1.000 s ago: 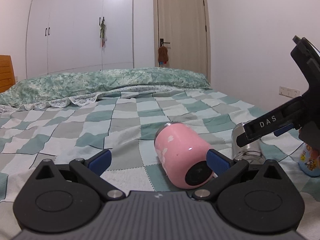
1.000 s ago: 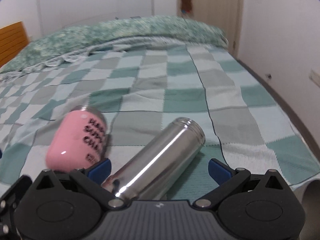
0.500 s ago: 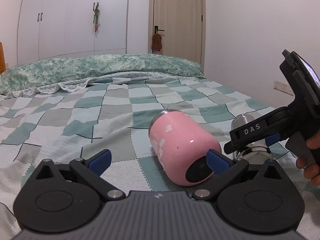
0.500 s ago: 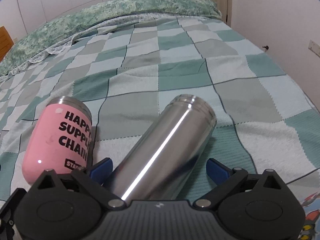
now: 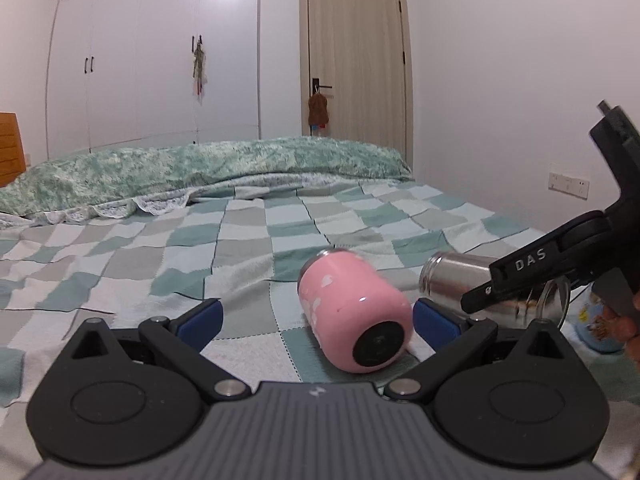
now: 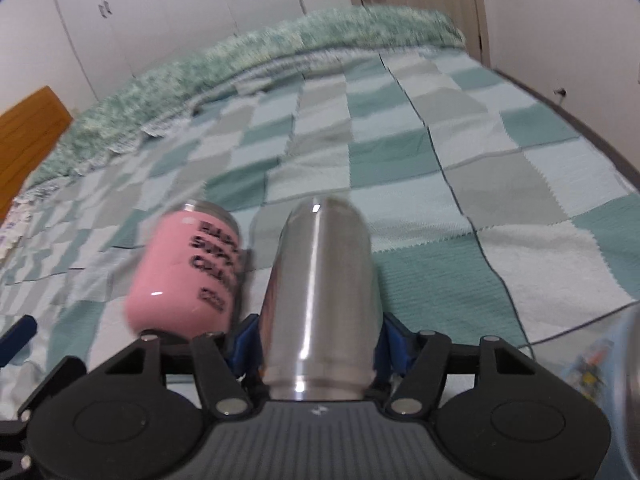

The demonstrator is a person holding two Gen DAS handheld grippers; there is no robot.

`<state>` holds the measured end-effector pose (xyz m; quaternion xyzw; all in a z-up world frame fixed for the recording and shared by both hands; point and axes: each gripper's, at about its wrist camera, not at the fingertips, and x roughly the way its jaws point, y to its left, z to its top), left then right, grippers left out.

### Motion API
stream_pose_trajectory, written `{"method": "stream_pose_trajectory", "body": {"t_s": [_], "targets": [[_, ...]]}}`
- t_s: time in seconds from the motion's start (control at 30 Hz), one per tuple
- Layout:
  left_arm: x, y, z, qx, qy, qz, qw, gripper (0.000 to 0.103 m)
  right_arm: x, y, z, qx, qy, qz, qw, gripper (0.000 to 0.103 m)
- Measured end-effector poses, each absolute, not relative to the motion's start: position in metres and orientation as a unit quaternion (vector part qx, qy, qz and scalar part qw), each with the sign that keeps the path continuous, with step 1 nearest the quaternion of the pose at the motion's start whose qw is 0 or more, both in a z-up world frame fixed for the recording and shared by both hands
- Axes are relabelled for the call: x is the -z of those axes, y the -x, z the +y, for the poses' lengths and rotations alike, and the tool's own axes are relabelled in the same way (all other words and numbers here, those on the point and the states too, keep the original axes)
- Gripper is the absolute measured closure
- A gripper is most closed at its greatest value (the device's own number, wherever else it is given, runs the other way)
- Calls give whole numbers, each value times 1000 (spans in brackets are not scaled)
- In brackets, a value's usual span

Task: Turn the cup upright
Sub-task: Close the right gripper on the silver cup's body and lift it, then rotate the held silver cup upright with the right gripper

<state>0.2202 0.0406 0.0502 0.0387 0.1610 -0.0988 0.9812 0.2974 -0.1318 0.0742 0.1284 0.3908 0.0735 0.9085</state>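
Right wrist view: my right gripper (image 6: 316, 344) clamps the steel cup (image 6: 320, 292).
Next I tip it upright; left gripper (image 5: 316, 316) waits wide.

The left wrist view sits low over the green-and-grey checked bed (image 5: 248, 240), facing along it toward the white wardrobe (image 5: 160, 52) and beige door (image 5: 356, 64), with the left tool (image 5: 316, 320) in its foreground; the right wrist view looks from higher, tilted down the same bed (image 6: 400, 160) toward the quilt, very near the steel cylindrical bottle (image 6: 320, 292) between the right tool's (image 6: 316, 340) fingers; both views share the pink cup lying on its side (image 5: 354, 318) (image 6: 186, 276), the steel bottle (image 5: 452, 280) and the bed; the left view also catches the right tool (image 5: 560, 264) from the side.
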Motion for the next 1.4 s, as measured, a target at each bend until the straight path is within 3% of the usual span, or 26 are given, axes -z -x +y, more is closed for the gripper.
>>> {"method": "stream_pose_trajectory", "body": {"t_s": [0.43,1.1,1.3,1.4], "targets": [[-70,-126,49,66,-47,149,986,0,-121,-183,-103,-149,-115,313,931,40],[-38,-73,111,7,-44,189,981,0,-36,-155,-13,-166,-104,376,906,40],[-35,-72,114,-1,-39,194,980,0,-35,-151,-12,-170,-95,378,905,40],[-36,-71,114,-3,-42,193,980,0,-35,-150,-14,-183,-87,382,902,33]]}}
